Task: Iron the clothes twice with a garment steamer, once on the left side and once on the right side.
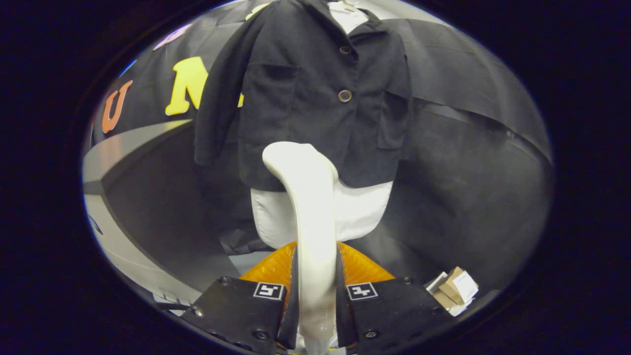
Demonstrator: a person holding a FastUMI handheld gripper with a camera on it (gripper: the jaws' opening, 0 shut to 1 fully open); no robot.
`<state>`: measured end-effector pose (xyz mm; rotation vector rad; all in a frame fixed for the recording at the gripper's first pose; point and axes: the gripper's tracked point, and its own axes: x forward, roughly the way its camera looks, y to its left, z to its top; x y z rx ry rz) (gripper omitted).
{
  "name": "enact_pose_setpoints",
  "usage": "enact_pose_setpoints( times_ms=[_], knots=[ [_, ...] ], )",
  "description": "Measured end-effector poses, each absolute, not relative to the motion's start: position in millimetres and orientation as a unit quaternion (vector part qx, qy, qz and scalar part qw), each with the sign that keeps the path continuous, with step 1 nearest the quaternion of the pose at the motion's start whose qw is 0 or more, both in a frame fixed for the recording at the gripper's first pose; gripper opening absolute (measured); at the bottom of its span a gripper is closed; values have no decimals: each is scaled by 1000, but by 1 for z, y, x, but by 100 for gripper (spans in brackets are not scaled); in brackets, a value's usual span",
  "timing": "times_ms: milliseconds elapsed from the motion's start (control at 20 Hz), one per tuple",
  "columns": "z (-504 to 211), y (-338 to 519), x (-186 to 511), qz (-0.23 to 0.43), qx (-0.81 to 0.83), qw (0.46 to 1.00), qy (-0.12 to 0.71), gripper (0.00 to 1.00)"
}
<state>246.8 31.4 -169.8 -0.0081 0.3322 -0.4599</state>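
A white garment steamer [308,207] stands upright between my fingers, and my gripper [315,296] is shut on its handle. Its curved head reaches up to the lower hem of a black jacket [315,93] with two round buttons. The jacket hangs on a white mannequin torso [362,209] just beyond the steamer. The steamer head sits in front of the jacket's lower middle, slightly left of the button line. Whether it touches the cloth I cannot tell. One jacket sleeve hangs down to the left of the torso.
An orange ribbed base [362,268] shows under the torso, right behind my fingers. A small cardboard box [456,288] lies on the floor to the right. A grey table edge [133,143] runs along the left, with black cloth walls behind.
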Motion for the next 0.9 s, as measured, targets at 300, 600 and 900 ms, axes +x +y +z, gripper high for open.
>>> enact_pose_setpoints(
  times_ms=[300, 600, 900],
  knots=[
    [-46, -3, 194, -265, 31, 963, 49, 33],
    [71, -46, 165, -270, 57, 959, -58, 33],
    [153, -90, 201, -238, 54, 960, -138, 33]
  ],
)
